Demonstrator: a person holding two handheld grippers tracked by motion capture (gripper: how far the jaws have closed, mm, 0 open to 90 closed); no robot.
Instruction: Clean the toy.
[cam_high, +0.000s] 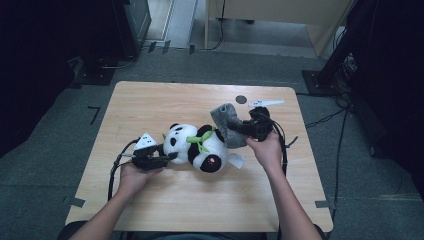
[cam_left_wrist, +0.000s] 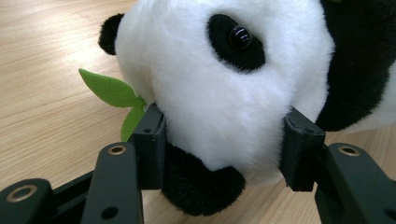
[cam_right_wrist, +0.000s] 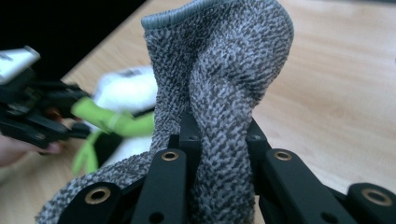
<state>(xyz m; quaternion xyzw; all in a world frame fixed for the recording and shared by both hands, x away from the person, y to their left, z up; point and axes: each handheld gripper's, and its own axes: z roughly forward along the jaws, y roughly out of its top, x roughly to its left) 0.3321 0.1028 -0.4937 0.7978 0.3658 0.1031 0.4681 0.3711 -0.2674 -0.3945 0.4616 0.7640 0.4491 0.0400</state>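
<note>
A plush panda (cam_high: 195, 146) lies on its side at the middle of the wooden table (cam_high: 150, 102), with green felt leaves (cam_high: 200, 138) at its neck. My left gripper (cam_high: 167, 159) is shut on the panda's head (cam_left_wrist: 224, 93); both pads (cam_left_wrist: 149, 140) press into the white fur at the snout. A grey knitted sock (cam_high: 226, 122) stands up over the panda's rear end. My right gripper (cam_high: 242, 131) is shut on the sock (cam_right_wrist: 219, 93), its fabric pinched between the jaws. In the right gripper view the panda (cam_right_wrist: 126, 93) is blurred at the left.
A small dark round mark (cam_high: 241, 99) sits near the table's far edge. Beyond the table are a dark stand base (cam_high: 320, 80) at right, cables on the grey floor, and black equipment at far left.
</note>
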